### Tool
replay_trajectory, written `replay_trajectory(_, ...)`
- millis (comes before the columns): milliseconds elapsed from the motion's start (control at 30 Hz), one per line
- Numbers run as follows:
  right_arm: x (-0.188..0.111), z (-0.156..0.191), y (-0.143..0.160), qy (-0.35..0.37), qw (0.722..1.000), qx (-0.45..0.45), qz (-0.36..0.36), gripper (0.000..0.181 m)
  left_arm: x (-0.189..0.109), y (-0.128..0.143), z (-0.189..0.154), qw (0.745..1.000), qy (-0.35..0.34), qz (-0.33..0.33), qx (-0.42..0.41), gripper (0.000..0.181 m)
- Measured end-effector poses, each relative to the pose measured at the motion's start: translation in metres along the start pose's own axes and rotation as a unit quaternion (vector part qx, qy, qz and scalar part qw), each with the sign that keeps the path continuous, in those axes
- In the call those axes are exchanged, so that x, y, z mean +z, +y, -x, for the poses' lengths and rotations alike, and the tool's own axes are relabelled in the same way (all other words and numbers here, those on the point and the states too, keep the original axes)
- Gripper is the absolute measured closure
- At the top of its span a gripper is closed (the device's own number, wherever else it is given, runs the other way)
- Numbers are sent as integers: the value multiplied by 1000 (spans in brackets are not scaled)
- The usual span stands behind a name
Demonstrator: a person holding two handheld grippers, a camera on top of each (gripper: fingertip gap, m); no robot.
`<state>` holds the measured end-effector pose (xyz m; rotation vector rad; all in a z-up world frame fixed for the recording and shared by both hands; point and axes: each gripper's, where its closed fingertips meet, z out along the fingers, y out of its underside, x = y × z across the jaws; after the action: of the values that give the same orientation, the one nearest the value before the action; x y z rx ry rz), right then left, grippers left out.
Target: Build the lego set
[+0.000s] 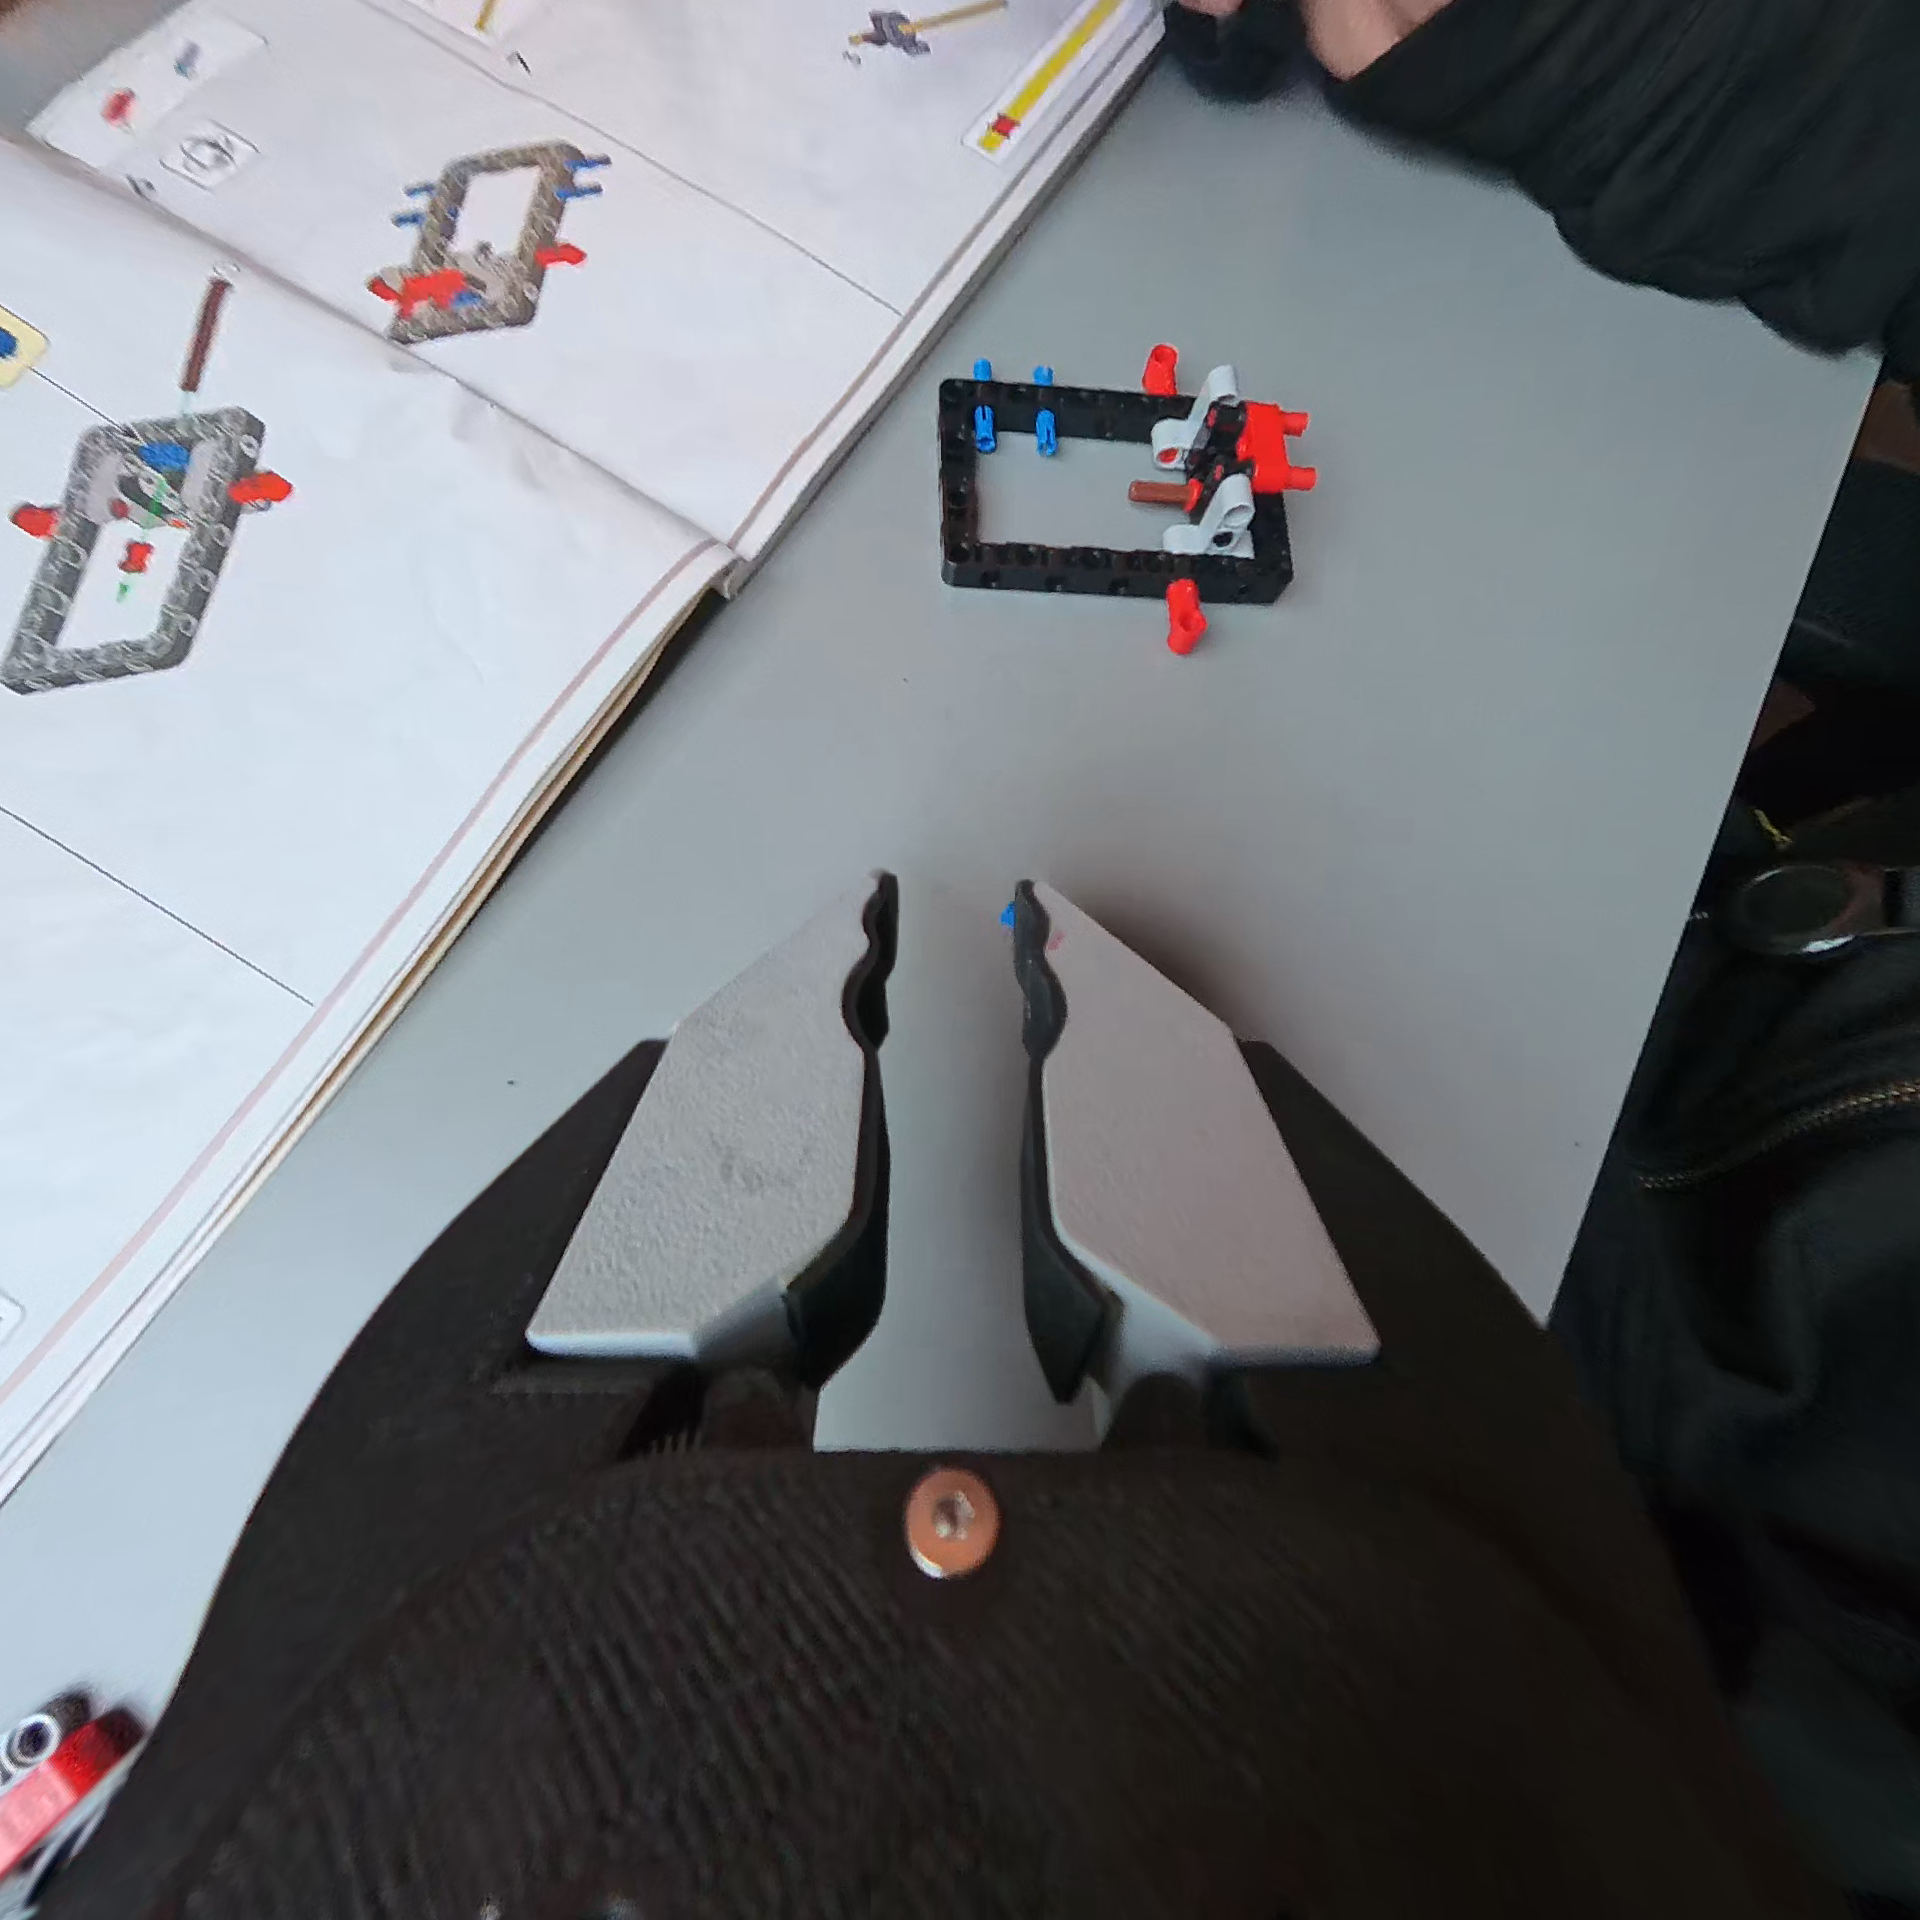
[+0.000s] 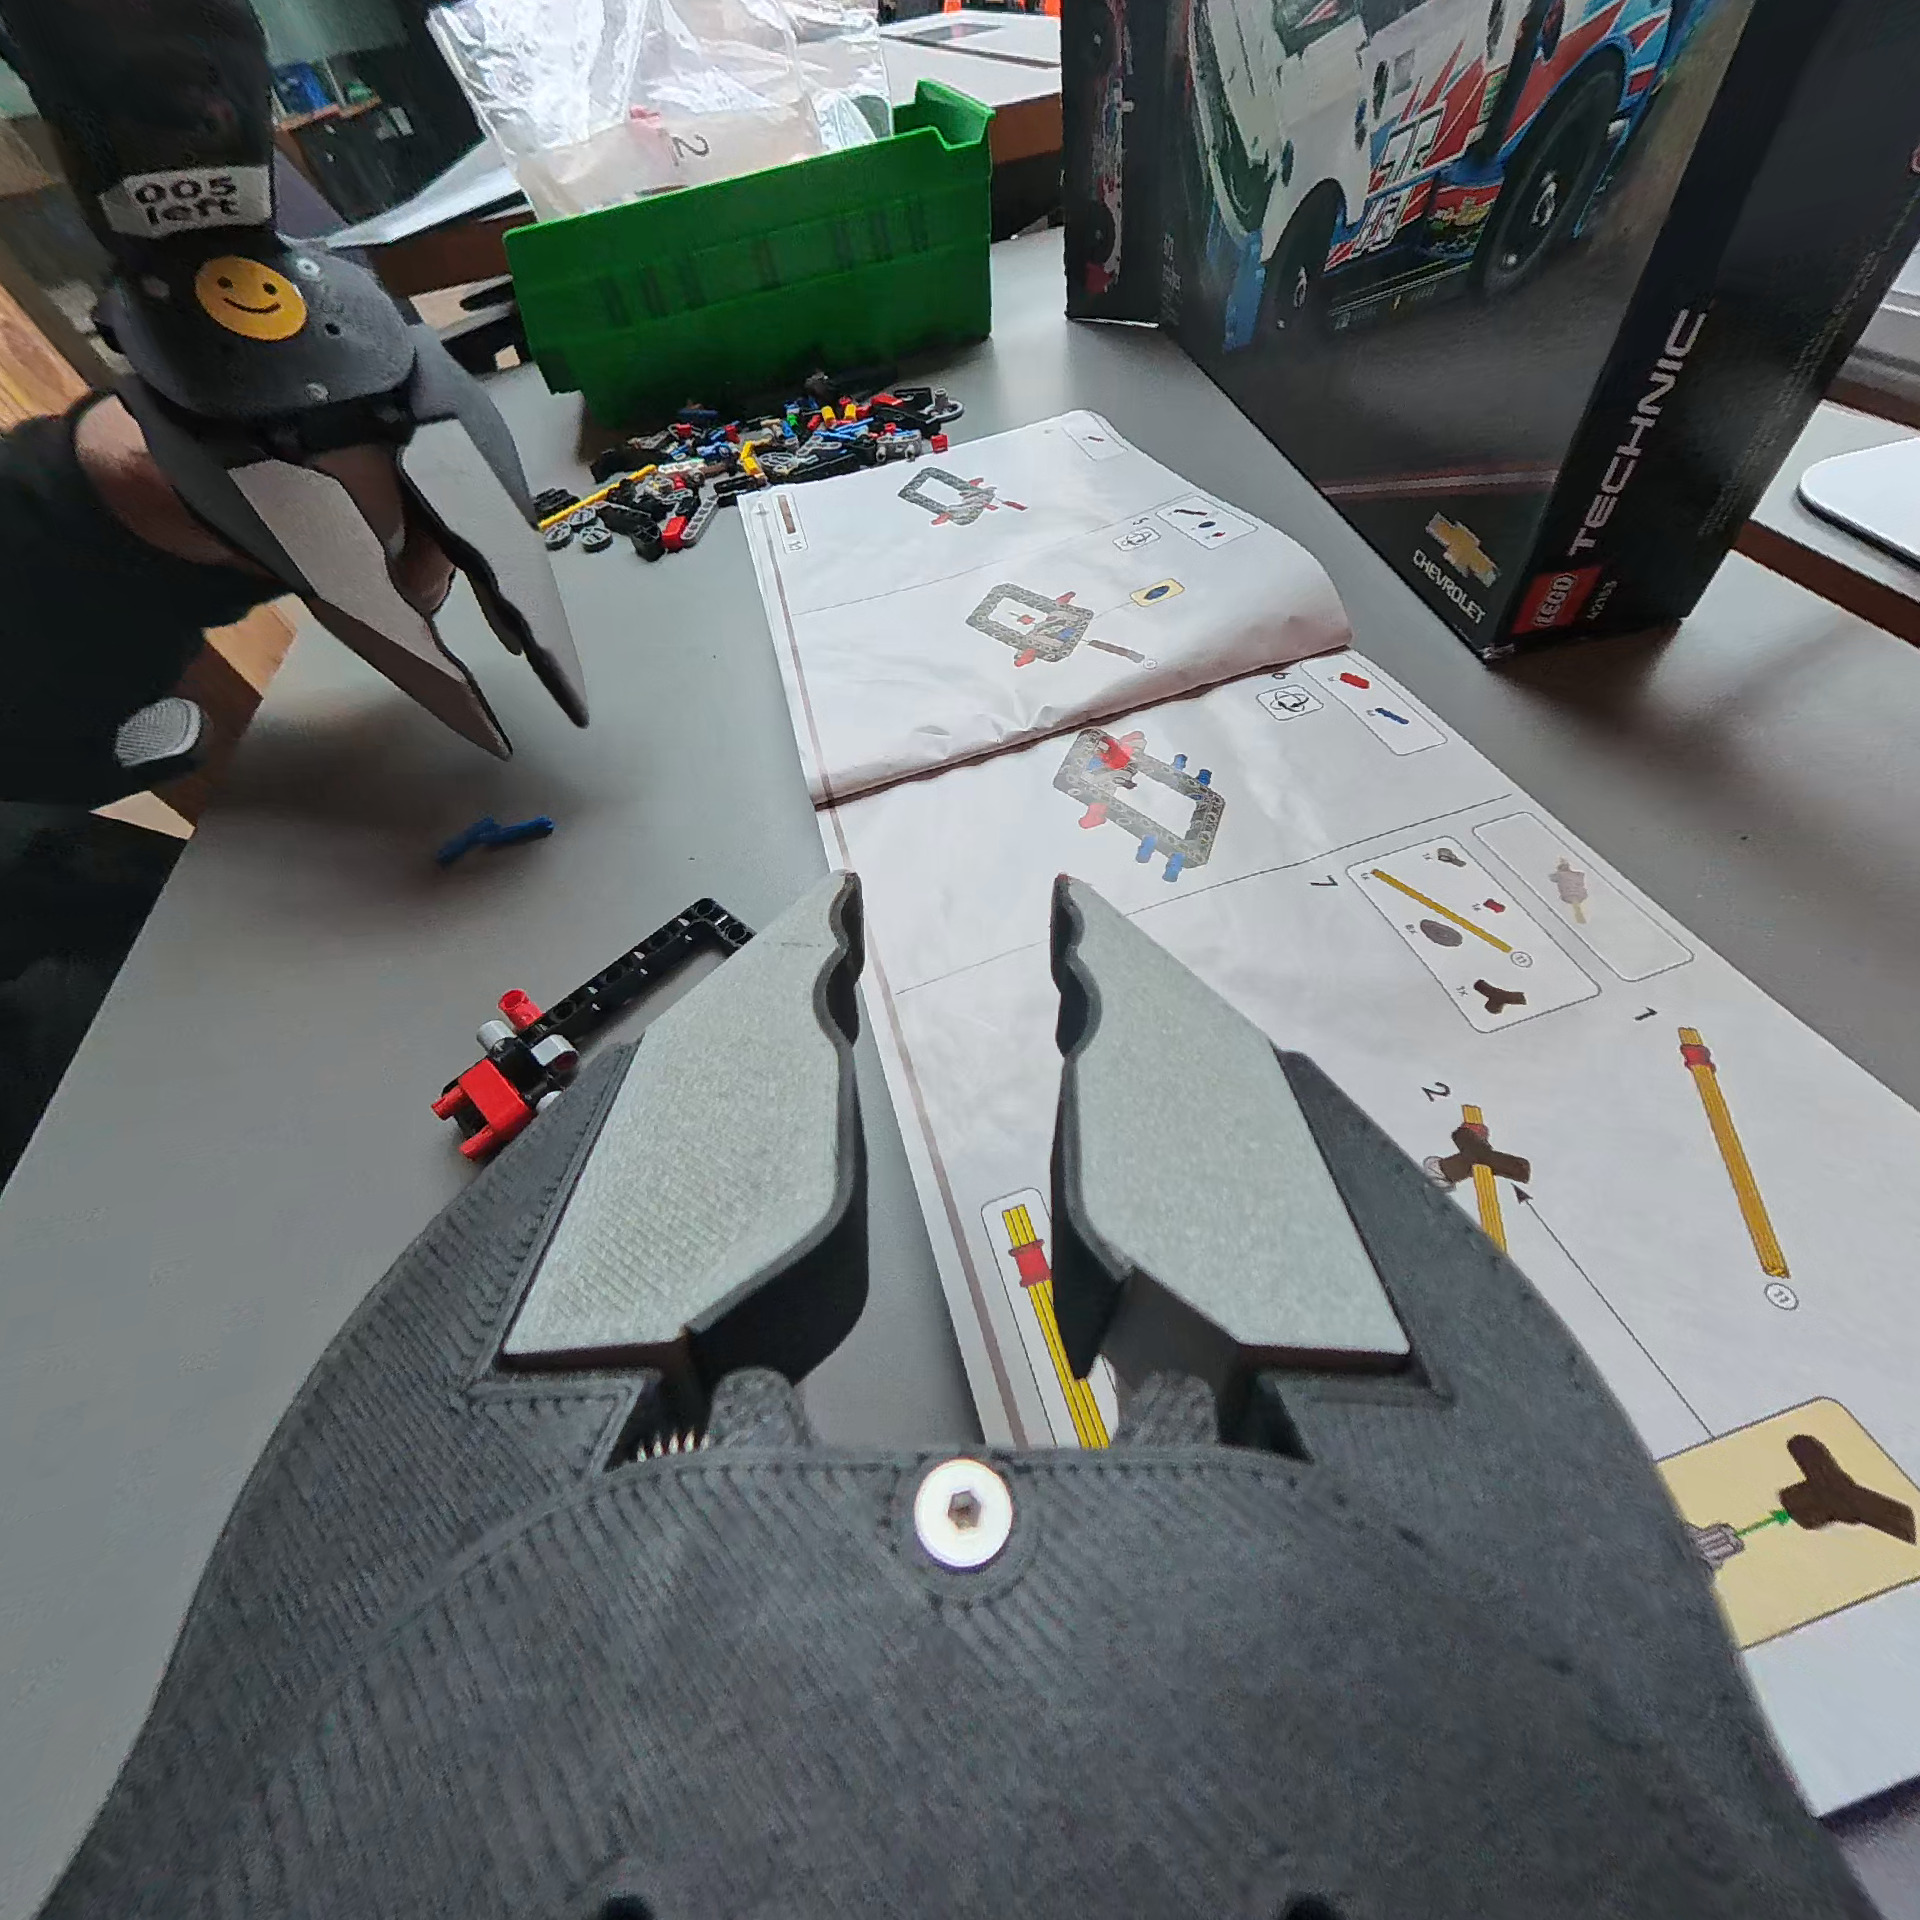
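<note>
Showing whole black frame assembly point(image 1: 1117, 488) upper centre, left gripper point(image 1: 954, 894) released, empty. Right gripper point(image 2: 956, 904) also released, hides most of it; only right view shows green bin point(image 2: 758, 281), loose blue pin point(image 2: 497, 834).

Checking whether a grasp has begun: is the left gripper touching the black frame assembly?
Apart. The left wrist view shows bare grey table between the open left gripper and the black frame assembly ahead.
</note>
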<state>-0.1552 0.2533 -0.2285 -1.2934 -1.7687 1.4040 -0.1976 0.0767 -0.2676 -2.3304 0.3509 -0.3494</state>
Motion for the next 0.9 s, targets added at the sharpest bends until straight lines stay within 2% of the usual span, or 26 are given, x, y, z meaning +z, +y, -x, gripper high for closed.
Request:
replay_trajectory(367,-1,-1,-1,0,1000,3,-3,148,7,14,-10,999,13,33,-10,163)
replay_trajectory(900,-1,-2,-2,0,1000,6,-6,149,4,-1,7,1000,-17,-7,2,164)
